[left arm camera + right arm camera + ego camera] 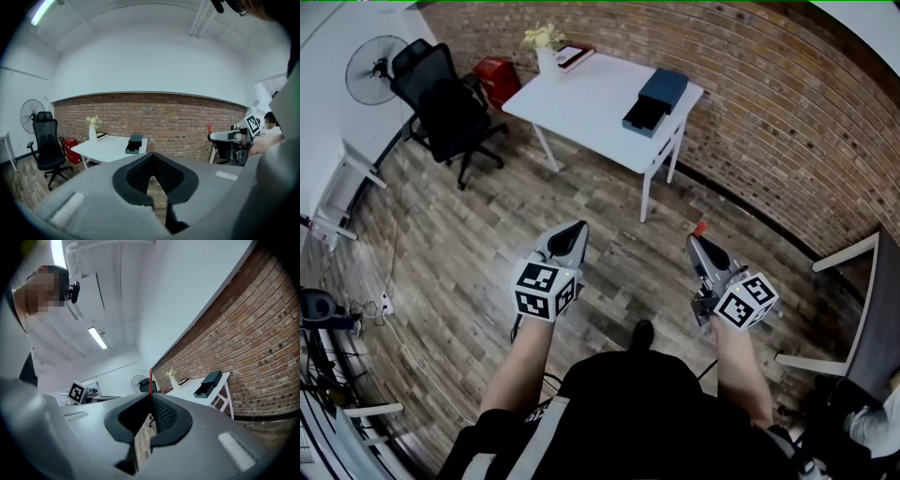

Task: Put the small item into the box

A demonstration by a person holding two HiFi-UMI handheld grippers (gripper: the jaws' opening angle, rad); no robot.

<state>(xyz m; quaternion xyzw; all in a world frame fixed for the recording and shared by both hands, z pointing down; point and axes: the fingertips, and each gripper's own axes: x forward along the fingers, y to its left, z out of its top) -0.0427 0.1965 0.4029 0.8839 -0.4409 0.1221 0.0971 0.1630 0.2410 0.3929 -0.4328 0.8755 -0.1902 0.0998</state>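
A dark teal box (656,101) lies open on the white table (581,98) by the brick wall, well ahead of me; it also shows as the box (134,144) and the box (208,383). My right gripper (697,240) is held over the wooden floor, shut on a small thin red item (700,228) that sticks out past its tips. In the right gripper view the red item (150,380) stands up between the closed jaws of the right gripper (150,394). My left gripper (577,230) is shut and holds nothing, as the left gripper (151,155) confirms.
A vase of flowers (546,52) and a book (574,56) stand at the table's far end. A black office chair (441,98), a fan (375,67) and a red case (497,77) are at the left. Another white desk frame (853,309) is at my right.
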